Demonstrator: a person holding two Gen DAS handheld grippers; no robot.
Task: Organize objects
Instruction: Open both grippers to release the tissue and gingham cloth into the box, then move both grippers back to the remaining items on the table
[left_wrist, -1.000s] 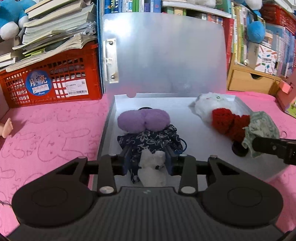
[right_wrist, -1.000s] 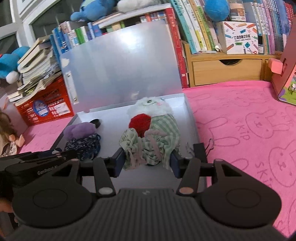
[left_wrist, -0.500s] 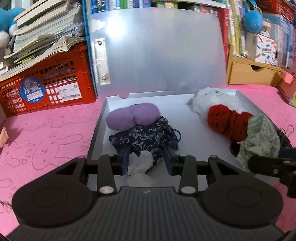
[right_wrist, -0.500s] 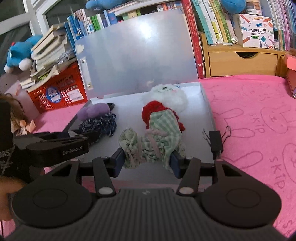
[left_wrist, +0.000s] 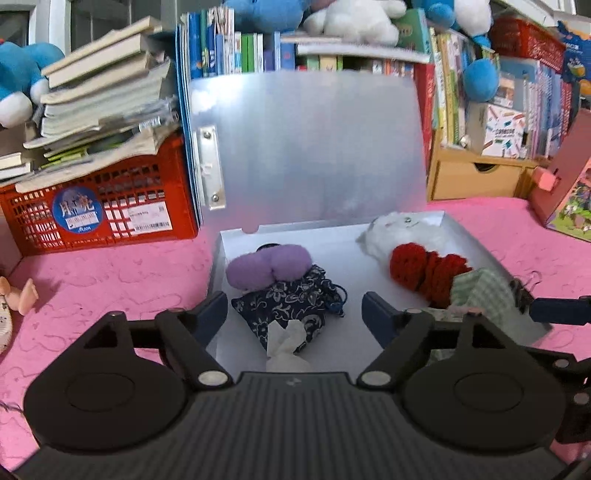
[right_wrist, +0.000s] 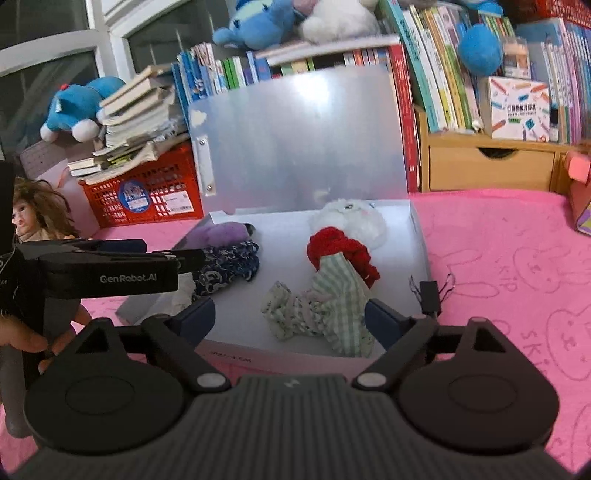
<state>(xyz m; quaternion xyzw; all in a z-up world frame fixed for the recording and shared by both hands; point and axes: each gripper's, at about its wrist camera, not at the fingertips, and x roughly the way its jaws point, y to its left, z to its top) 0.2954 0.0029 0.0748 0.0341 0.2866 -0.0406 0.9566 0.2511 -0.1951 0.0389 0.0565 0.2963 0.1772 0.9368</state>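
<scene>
With both pairs of jaws just opened and nothing clamped between them, the two cloth bundles lie released inside the box (left_wrist: 476, 243). The left gripper (left_wrist: 295, 314) has its jaws apart on either side of the blue pouch (left_wrist: 291, 302), which rests near the box's front-left corner with a white tissue (left_wrist: 284, 343) at its near end; the pads do not press on it. The right gripper (right_wrist: 290, 319) likewise stands with jaws apart about the green cloth (right_wrist: 325, 306), which lies at the front edge toward the right wall. Behind the pouch sits a purple plush (left_wrist: 267, 266), touching it; behind the green cloth a red knit (right_wrist: 340, 247) overlaps it, and a white plush (right_wrist: 351, 219) lies against the back-right corner. The lid (left_wrist: 306, 147) stands upright at the rear. A black clip (right_wrist: 428, 295) hangs on the box's right rim. The pink mat (right_wrist: 517, 277) around the box shows no further loose items of this kind, though a doll (right_wrist: 33, 218) sits at the far left. Judged so, placing appears done; closing the lid may remain.
</scene>
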